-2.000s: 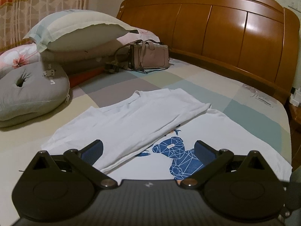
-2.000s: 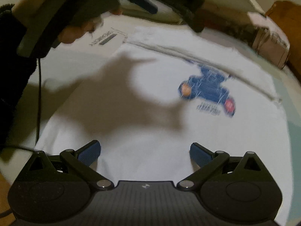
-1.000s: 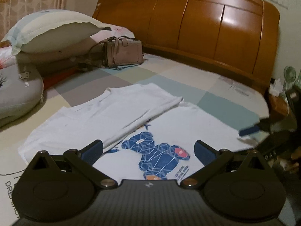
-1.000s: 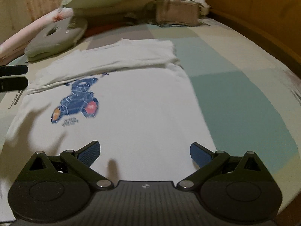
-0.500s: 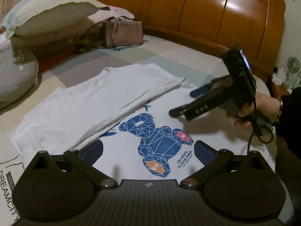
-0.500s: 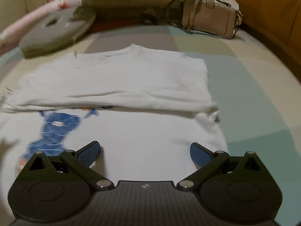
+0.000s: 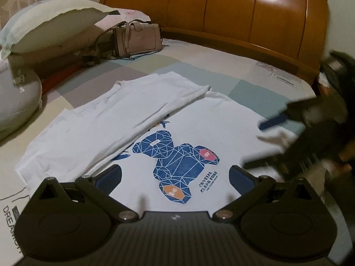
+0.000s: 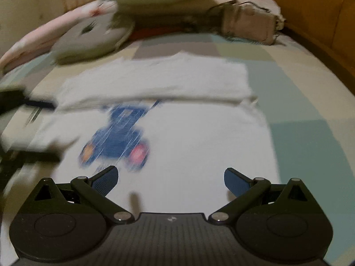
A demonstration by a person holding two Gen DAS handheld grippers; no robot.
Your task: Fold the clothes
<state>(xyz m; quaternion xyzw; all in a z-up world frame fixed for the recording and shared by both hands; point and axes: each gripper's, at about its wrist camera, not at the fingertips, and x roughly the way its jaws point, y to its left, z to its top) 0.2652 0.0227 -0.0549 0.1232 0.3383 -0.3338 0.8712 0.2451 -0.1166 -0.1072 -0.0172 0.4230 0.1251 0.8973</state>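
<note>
A white T-shirt [image 7: 224,122] with a blue geometric bear print [image 7: 177,159] lies flat on the bed. One side of it is folded over the middle as a long flap [image 7: 106,119]. It also shows in the right wrist view [image 8: 199,137], blurred. My left gripper [image 7: 175,177] is open and empty just above the shirt's near edge. My right gripper [image 8: 170,179] is open and empty over the shirt's unfolded side. It shows blurred at the right of the left wrist view [image 7: 310,137].
A wooden headboard [image 7: 244,11] runs along the back. A beige handbag [image 7: 137,37], a pillow [image 7: 51,26] and a grey round cushion [image 7: 17,95] lie beyond the shirt. The checked bedsheet [image 7: 255,93] surrounds it.
My right gripper has pulled back from above the shirt's middle toward the shirt's right edge and is moving fast. My left gripper has shifted slightly. The shirt has not moved.
</note>
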